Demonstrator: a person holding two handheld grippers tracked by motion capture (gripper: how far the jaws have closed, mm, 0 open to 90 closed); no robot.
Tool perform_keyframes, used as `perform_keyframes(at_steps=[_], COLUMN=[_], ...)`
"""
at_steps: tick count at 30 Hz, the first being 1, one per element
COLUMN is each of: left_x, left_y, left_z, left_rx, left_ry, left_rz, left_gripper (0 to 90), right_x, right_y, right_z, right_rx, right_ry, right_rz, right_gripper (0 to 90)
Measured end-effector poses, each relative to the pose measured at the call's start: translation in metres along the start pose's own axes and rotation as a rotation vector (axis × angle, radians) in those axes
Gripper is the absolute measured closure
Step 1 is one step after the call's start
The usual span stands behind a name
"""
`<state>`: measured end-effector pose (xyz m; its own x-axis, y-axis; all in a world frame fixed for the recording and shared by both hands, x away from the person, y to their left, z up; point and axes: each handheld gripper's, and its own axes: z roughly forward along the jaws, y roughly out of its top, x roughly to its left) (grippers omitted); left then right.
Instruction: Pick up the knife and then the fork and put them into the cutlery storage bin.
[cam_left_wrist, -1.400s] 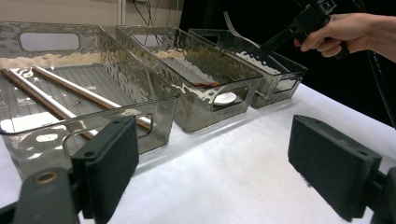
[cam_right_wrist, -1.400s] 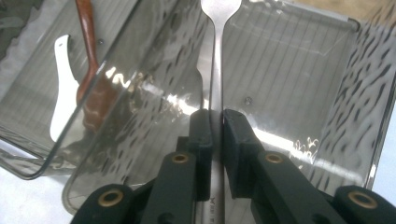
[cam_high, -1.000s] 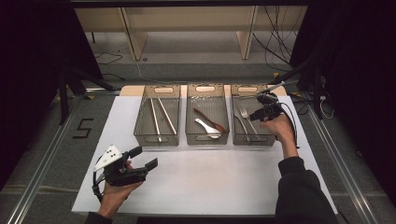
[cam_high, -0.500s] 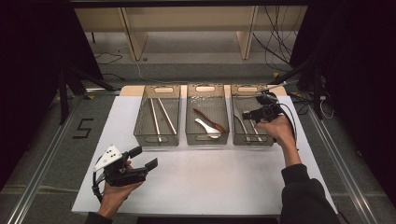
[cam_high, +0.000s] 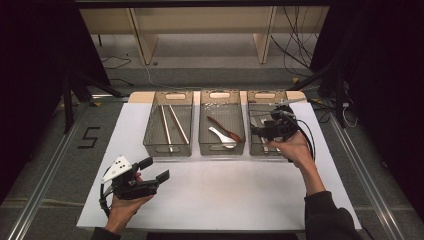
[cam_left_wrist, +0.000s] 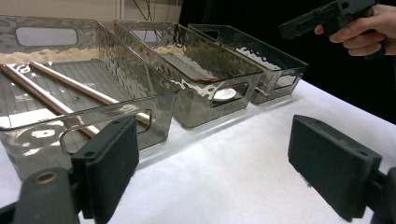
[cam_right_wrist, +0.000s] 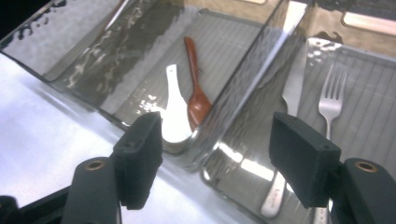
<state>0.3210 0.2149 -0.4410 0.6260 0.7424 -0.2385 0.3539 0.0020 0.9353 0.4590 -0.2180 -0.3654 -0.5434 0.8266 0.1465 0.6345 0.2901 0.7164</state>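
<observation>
three clear bins are sitting side by side along the far edge of the white table, and two hand-held grippers are working over it. going from the left, the left gripper is resting in the person's left hand near the front left of the table, well short of the bins, with its jaws standing wide apart and nothing between them; in the left gripper view bare white tabletop is showing in the gap. ahead of it, the left bin is holding two long chopsticks lying lengthwise. next along, the middle bin is holding a white spoon and a brown wooden spoon, lying close together with their bowls toward the near end. furthest right, the right bin is holding a fork lying flat, tines toward the far end, with another piece of metal cutlery beside it that is hard to identify. the right gripper is hovering over the near part of this bin in the person's right hand; its jaws have just been opening and are standing apart, gripping nothing, with the wall between the middle and right bins showing in the gap in the right gripper view.
</observation>
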Motion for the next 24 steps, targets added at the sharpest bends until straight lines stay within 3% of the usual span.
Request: perform_keyframes(at_steps=[24], left_x=[0.0], left_y=[-0.001], left_z=[0.001], left_rx=[0.016], left_ry=[-0.009], left_rz=[-0.002], left_gripper=[16.0], right_x=[0.041], right_y=[-0.045], right_z=[-0.012], right_rx=[-0.117], right_ry=[0.113], right_rz=[-0.065], right_gripper=[28.4])
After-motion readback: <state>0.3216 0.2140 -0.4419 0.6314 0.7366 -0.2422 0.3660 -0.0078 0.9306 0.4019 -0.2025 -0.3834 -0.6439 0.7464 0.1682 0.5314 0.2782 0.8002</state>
